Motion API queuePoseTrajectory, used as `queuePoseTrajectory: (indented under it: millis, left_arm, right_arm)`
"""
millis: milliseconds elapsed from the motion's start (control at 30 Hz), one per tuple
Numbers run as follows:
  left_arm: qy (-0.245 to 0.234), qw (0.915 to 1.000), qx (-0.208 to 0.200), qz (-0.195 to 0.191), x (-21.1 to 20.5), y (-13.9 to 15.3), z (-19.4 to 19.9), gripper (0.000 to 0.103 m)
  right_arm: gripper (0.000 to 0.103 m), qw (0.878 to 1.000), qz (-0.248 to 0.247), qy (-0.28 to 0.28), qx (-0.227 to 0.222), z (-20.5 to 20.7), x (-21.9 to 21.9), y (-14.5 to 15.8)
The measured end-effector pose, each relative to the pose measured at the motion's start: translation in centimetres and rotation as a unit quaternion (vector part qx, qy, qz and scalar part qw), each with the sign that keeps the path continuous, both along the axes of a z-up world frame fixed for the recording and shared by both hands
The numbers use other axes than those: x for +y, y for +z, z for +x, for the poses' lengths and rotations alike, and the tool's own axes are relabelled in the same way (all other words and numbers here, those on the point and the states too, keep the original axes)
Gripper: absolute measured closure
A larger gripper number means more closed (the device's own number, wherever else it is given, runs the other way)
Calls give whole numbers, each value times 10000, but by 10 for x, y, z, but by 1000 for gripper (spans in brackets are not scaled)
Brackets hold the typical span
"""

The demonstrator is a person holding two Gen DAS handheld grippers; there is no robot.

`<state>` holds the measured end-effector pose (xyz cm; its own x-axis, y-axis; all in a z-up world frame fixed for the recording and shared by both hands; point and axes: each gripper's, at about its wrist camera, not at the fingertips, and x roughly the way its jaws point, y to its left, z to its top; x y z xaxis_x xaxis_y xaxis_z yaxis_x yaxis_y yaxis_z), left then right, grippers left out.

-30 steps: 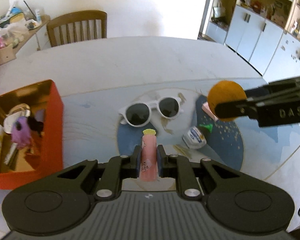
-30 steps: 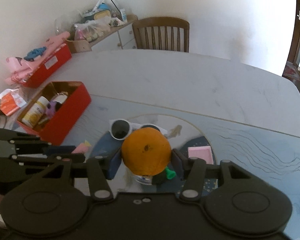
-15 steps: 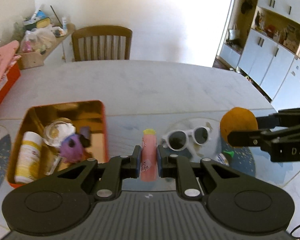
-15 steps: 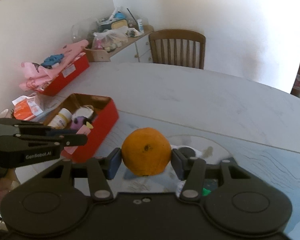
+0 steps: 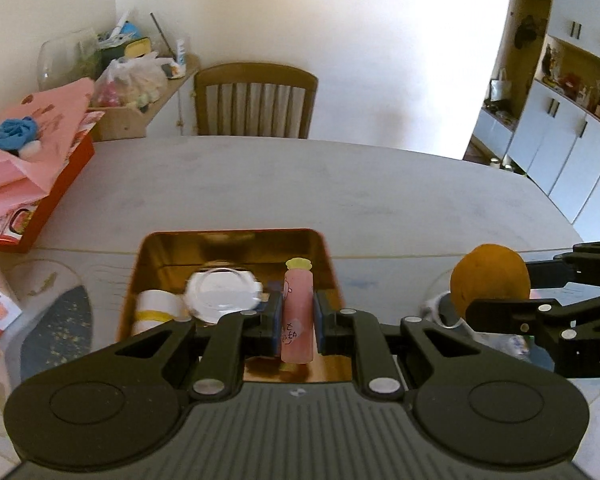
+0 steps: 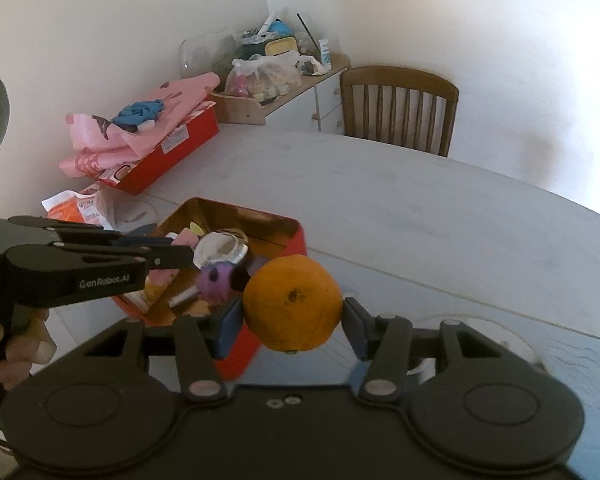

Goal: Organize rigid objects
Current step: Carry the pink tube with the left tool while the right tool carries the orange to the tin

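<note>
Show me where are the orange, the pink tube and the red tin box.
orange [image 6: 293,302]: right wrist view, middle of peel.
pink tube [image 5: 297,312]: left wrist view, mid body.
red tin box [image 5: 228,233]: left wrist view, far rim.

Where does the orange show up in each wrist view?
Left wrist view: orange at right edge, clamped in the right hand-held gripper.
Right wrist view: orange centre, between that gripper's pads.
Shared landmark: the red tin, left of the orange in both.
</note>
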<state>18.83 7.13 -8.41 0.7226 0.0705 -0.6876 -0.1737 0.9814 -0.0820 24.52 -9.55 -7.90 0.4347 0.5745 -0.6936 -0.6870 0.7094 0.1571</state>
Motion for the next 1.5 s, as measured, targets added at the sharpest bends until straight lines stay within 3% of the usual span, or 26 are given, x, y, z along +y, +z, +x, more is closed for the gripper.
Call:
queuePoseTrajectory:
  millis: [333,733,1167,1500]
  left_arm:
    - [71,9997,211,-33,55,-19,18,88]
    - [-84,9995,290,111,84,-36,50,88]
    - [-186,9985,516,-70,98,-61,69,88]
    - [-193,9975,651,-180,103,-68,77,88]
  right_arm:
    - [50,9996,-265,-33,-3,16,60,-14]
    - [50,9973,-731,72,-36,45,124,-41]
    - [50,9916,-1253,287,-166,55,159,-67]
    - [50,9904,-1357,267,-83,60,168,-77]
